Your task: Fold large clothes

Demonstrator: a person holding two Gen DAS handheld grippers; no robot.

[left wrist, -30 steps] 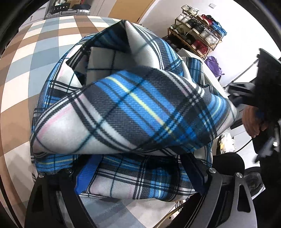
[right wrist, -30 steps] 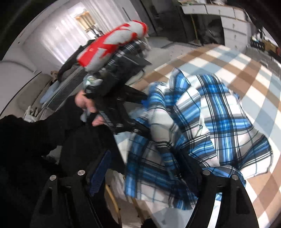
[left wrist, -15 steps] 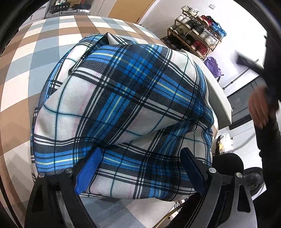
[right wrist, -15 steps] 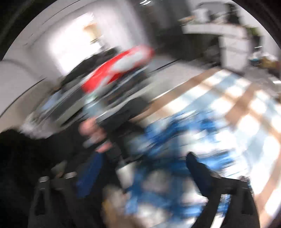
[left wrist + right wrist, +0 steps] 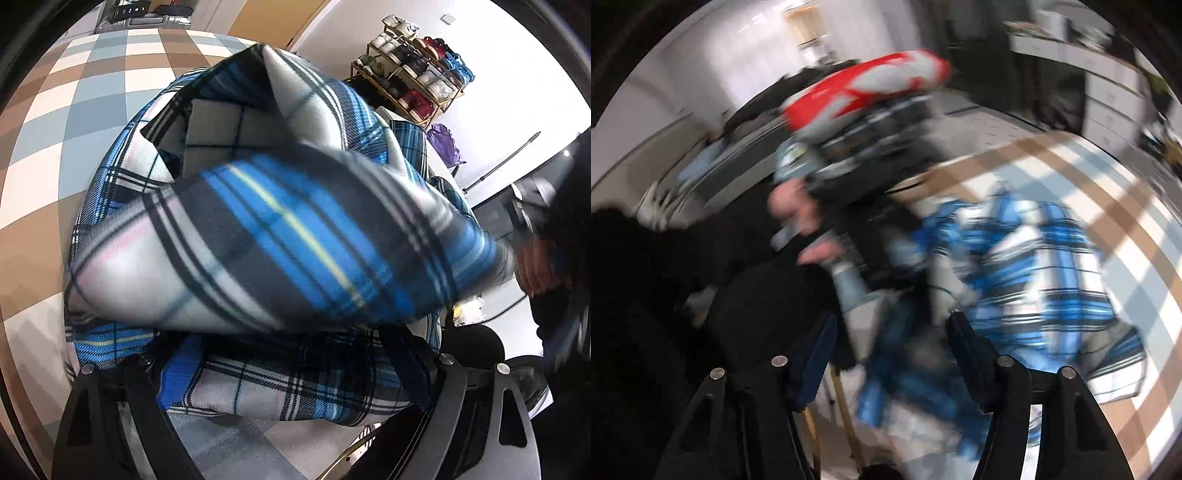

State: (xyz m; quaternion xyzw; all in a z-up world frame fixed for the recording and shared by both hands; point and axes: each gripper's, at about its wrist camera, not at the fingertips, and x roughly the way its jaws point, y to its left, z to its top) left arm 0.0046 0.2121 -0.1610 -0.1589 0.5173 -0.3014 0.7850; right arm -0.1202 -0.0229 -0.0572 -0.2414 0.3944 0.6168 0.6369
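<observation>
You have one big blue plaid shirt (image 5: 280, 236), lying in a heap on the checked tabletop (image 5: 48, 155) so you can fold it flat. Your left tongs (image 5: 291, 373) stand wide, with the shirt's near edge bunched between them; I cannot tell if the pads press on it, but they seem to pin that end. One flap is lifted across toward your right hand (image 5: 535, 266). Your right tongs (image 5: 890, 354) are closing over blurred cloth; whether they grip it, I cannot tell.
</observation>
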